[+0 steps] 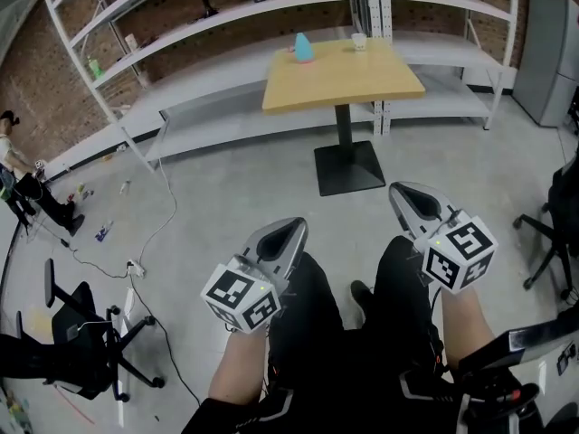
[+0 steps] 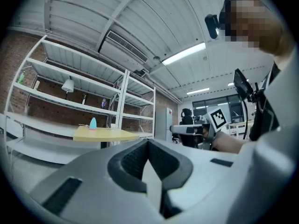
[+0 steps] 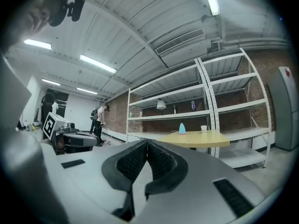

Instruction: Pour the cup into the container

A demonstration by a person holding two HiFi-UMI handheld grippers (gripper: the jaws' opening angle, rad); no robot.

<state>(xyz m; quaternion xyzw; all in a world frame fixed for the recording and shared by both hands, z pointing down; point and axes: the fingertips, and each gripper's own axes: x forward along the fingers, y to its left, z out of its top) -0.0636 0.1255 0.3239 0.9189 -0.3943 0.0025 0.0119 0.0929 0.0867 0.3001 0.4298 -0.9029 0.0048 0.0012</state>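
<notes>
A small wooden table point(image 1: 344, 78) stands several steps ahead of me on a black pedestal. On it are a light-blue cone-shaped container point(image 1: 304, 48) and a small white cup point(image 1: 359, 41), a little apart. My left gripper point(image 1: 295, 228) and right gripper point(image 1: 403, 193) are held side by side at waist height, far short of the table, both pointing level towards it. Both have their jaws shut with nothing between them. The right gripper view shows the blue container point(image 3: 182, 128) and cup point(image 3: 203, 129) beyond my right gripper point(image 3: 147, 143). In the left gripper view the container point(image 2: 93, 123) appears beyond my left gripper point(image 2: 148, 142).
White metal shelving point(image 1: 226, 16) runs along the brick wall behind the table. A grey cabinet point(image 1: 548, 52) stands at the far right. Black office chairs point(image 1: 81, 333) sit at the left and right point(image 1: 556, 233). A cable point(image 1: 163, 215) trails over the concrete floor. A person point(image 1: 23, 183) is at the far left.
</notes>
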